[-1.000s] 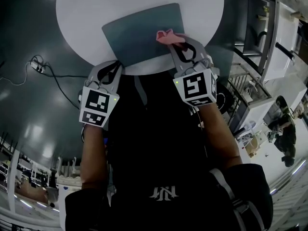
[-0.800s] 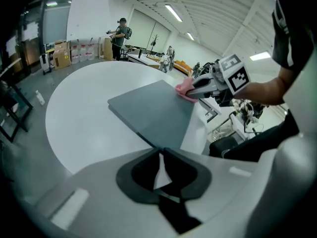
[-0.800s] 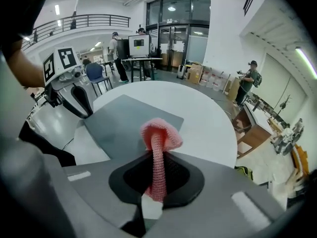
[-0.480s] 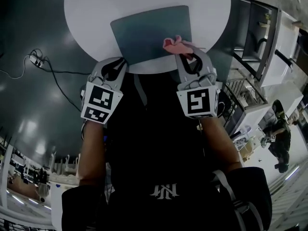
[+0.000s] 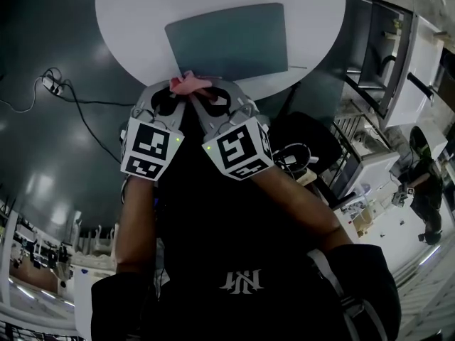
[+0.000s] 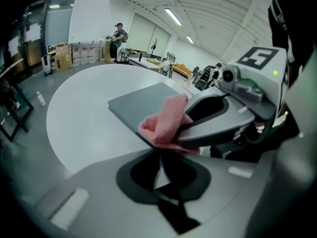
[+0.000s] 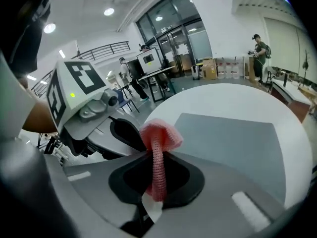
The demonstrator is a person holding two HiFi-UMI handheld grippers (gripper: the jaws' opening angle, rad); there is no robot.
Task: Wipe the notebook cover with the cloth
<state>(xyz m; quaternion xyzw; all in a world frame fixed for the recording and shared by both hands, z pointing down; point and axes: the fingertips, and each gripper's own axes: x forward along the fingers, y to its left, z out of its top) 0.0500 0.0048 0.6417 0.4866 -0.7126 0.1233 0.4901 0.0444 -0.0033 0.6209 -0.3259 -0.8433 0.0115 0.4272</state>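
Now, the right gripper [image 7: 157, 155] has its jaws pinched tight on the pink cloth [image 7: 159, 133]. A thin strip is clamped between them and a bunched head mushrooms past the tips; that loose pad, I'd say, is the working face for wiping. The gripper reaches across the body, so the cloth sits at the near-left corner of the grey notebook [image 5: 231, 41], right by the near edge of the round white table [image 5: 135, 20]. Whether the fabric actually touches the cover, I can't tell.

The left gripper [image 6: 158, 158] hangs just beside it off the table's near edge, jaws together with nothing between them. It isn't pinning the notebook, so the book lies closed and flat under its own weight. That leaves the whole cover open for a sweep, and a start from this corner looks sensible.

The count: one notebook, one cloth, one table, two grippers, one loaded and one empty. Judging from the cloth's place at the corner, most of the cover looks yet to be wiped.
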